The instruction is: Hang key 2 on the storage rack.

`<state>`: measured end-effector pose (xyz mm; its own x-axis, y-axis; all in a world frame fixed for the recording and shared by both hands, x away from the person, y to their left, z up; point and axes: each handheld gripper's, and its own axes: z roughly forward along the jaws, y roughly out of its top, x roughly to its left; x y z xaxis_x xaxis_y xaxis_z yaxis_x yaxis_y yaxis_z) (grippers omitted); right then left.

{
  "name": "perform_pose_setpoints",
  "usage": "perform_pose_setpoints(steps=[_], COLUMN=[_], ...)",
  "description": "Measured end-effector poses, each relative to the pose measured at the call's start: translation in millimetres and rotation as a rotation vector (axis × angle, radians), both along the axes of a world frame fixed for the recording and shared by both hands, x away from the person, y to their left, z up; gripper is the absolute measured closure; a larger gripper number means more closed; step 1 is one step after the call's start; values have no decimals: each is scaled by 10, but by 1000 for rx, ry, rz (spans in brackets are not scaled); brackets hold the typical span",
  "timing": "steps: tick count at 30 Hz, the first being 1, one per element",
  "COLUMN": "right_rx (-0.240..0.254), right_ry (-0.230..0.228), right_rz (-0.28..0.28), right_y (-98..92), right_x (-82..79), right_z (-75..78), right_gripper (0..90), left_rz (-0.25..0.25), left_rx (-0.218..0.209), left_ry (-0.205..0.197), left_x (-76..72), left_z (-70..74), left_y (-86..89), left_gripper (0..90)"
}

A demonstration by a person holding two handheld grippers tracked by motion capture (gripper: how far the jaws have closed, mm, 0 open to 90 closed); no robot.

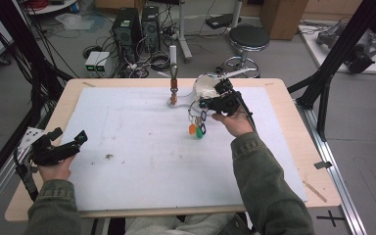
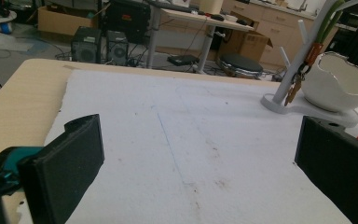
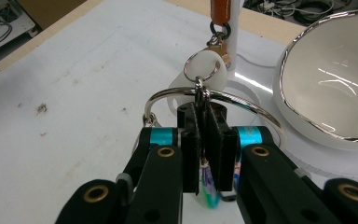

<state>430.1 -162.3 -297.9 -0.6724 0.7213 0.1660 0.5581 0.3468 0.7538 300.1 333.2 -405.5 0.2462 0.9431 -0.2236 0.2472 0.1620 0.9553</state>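
Note:
My right gripper (image 1: 205, 104) is shut on a bunch of key rings (image 1: 197, 122) that hangs from it, with an orange and a green tag at the bottom, just above the white mat. In the right gripper view the jaws (image 3: 204, 116) pinch the rings' links; a large silver ring (image 3: 261, 112) loops around them and a small ring (image 3: 200, 70) stands beyond. Close behind is a white peg stand (image 1: 174, 93) with a brown strap and keys (image 3: 221, 11) on it. My left gripper (image 1: 69, 136) rests open at the table's left edge, nothing between its jaws (image 2: 198, 158).
A white egg-shaped bowl (image 1: 206, 86) sits right of the stand, just behind my right gripper; it also shows in the right gripper view (image 3: 326, 79). The white mat (image 1: 142, 147) covers most of the wooden table (image 1: 303, 142). A stool, computers and cables lie beyond the far edge.

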Motion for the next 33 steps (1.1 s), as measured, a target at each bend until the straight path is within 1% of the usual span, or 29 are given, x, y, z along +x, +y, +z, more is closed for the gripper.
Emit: perform_pose_setpoints(steps=[3, 9, 14, 17, 21, 23, 26, 30, 33], right_rx=[7, 34, 47, 59, 63, 72, 81, 86, 88], right_ry=[-9, -32, -40, -53, -65, -79, -86, -94, -105], right_rz=[-3, 13, 16, 25, 37, 48, 57, 71, 83], right_y=[13, 32, 62, 98, 150, 173, 199, 239, 266], right_x=[-35, -107, -158, -204, -263, -288, -323, -371, -399], right_z=[62, 176, 260, 317, 378, 399, 420, 445, 455], right_gripper=[845, 845, 844, 844, 843, 843, 843, 843, 839], left_rz=[0, -2, -2, -5, -7, -8, -15, -27, -40], left_rx=[2, 4, 4, 7, 9, 7, 9, -1, 19], left_ry=[-1, 0, 0, 2, 0, -2, -6, -14, -20], left_x=[-1, 2, 4, 5, 2, 1, -3, -6, -7], left_z=[2, 1, 2, 1, 4, 6, 18, 38, 63], left_y=[-1, -6, -7, -13, -16, -18, -31, -63, -106], left_gripper=[17, 17, 17, 17, 17, 17, 17, 17, 17])
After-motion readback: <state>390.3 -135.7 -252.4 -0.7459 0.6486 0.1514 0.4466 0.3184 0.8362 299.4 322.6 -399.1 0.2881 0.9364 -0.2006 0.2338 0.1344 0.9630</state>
